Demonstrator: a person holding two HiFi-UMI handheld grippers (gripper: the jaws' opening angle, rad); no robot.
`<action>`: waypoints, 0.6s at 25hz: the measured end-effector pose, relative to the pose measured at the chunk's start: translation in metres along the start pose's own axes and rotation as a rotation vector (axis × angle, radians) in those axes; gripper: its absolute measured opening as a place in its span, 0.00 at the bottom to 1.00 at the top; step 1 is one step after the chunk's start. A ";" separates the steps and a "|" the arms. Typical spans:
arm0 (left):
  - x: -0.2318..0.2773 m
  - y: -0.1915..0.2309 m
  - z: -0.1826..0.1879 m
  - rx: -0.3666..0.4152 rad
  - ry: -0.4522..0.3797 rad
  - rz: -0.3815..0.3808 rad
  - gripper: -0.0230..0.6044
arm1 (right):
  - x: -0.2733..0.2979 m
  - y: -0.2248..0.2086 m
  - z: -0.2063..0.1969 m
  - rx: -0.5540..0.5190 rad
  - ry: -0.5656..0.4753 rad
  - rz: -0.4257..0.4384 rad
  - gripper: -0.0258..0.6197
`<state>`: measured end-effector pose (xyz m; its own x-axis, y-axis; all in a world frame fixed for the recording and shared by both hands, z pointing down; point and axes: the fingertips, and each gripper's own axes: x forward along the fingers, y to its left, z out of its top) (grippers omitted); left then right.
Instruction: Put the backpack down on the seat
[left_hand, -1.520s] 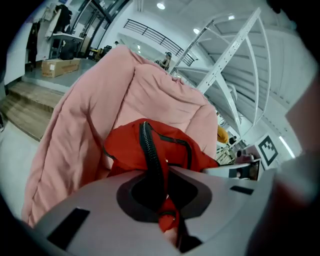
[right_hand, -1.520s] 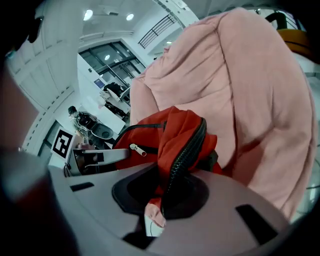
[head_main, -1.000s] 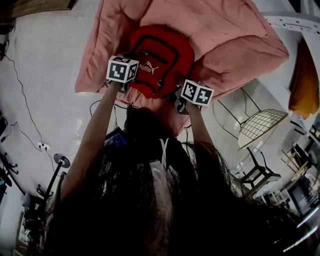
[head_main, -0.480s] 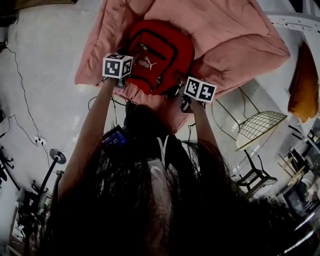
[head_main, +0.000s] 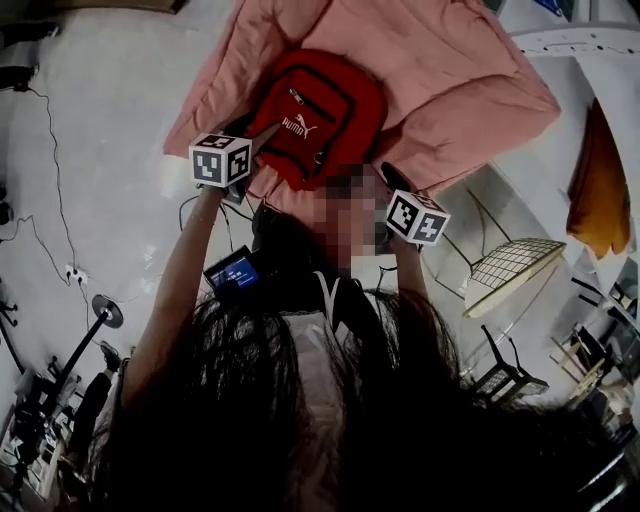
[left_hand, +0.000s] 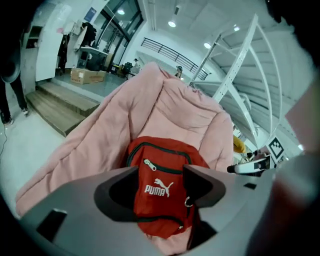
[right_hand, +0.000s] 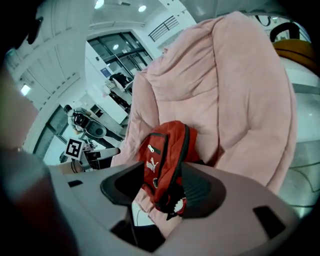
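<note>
The red backpack (head_main: 315, 115) lies on the pink padded seat (head_main: 450, 80), front pocket and white logo facing up. My left gripper (head_main: 245, 165) is just off its near left corner; its jaws are opening and the backpack (left_hand: 162, 185) shows beyond the gap, untouched by the pads. My right gripper (head_main: 400, 205) hangs back from the bag's near right side, open. In the right gripper view the backpack (right_hand: 167, 160) leans on the cushion (right_hand: 240, 100) past the wide-spread jaws of the right gripper (right_hand: 162, 182). The left gripper (left_hand: 160, 177) is empty too.
A wire-frame chair (head_main: 510, 265) stands right of the seat, with an orange cushion (head_main: 600, 170) beyond it. Cables (head_main: 60, 200) run over the pale floor at the left, near a stand (head_main: 105, 310). Wooden steps (left_hand: 60, 107) rise behind the seat.
Both grippers have let go of the backpack and drawn back toward the person, the right one farther. The backpack stays on the pink seat.
</note>
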<state>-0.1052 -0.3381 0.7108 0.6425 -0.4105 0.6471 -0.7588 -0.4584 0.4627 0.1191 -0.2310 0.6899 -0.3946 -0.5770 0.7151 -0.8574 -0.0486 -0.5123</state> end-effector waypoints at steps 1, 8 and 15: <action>-0.008 -0.008 0.006 -0.005 -0.023 -0.007 0.48 | -0.007 0.008 0.004 -0.011 -0.018 0.022 0.41; -0.069 -0.089 0.050 0.044 -0.168 -0.109 0.48 | -0.068 0.058 0.025 -0.148 -0.122 0.125 0.38; -0.130 -0.190 0.059 0.082 -0.297 -0.165 0.43 | -0.138 0.098 0.029 -0.288 -0.225 0.206 0.31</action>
<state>-0.0381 -0.2440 0.5036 0.7681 -0.5312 0.3576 -0.6387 -0.5948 0.4882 0.0996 -0.1795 0.5272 -0.5126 -0.7162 0.4737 -0.8382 0.2976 -0.4570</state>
